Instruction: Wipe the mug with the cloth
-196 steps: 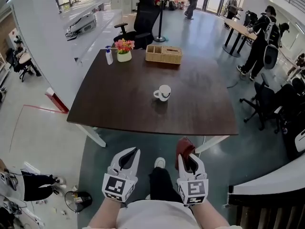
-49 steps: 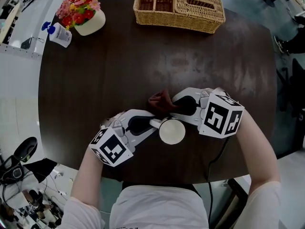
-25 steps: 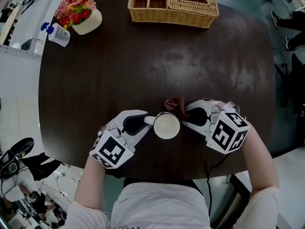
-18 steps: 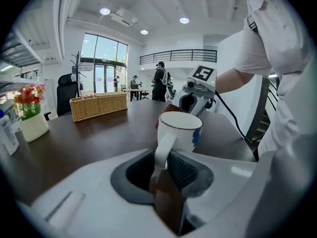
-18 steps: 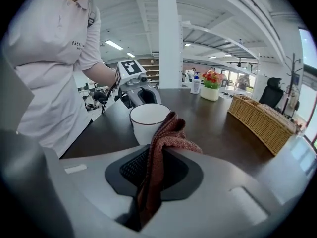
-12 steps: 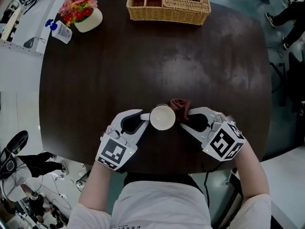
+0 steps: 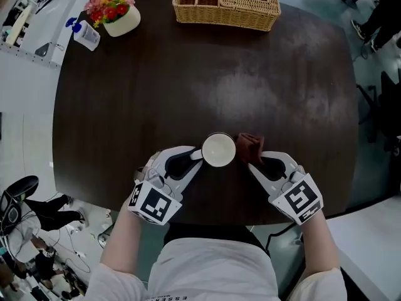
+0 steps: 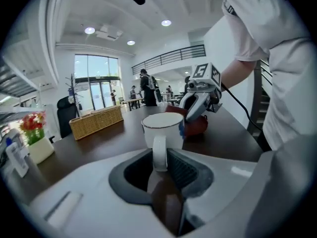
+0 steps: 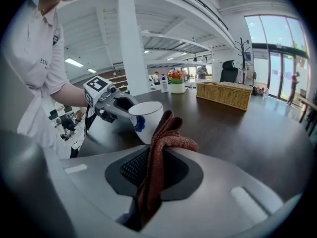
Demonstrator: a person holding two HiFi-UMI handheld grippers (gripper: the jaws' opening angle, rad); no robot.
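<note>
The mug (image 7: 218, 149) stands upright, rim up, at the 6 o'clock part of the dark surface (image 7: 188, 74), near the person's edge. The left gripper (image 7: 195, 158) approaches from 8 o'clock of the mug. Its jaws are narrow and clamped on the mug's handle, which points toward 9 o'clock. The right gripper (image 7: 254, 160) sits at 4 o'clock of the mug. Its jaws are closed on the reddish-brown cloth (image 7: 250, 147), and a bunched fold sticks out past the fingertips. The cloth lies against the mug's outer wall on the 3 o'clock side. The mug is white with a blue mark on its wall, seen in the right gripper view.

A wicker basket (image 7: 227, 5) rests at the surface's 12 o'clock edge. A flower pot (image 7: 116, 11) stands at the 10 o'clock corner, with a spray bottle (image 7: 84, 33) just beside it.
</note>
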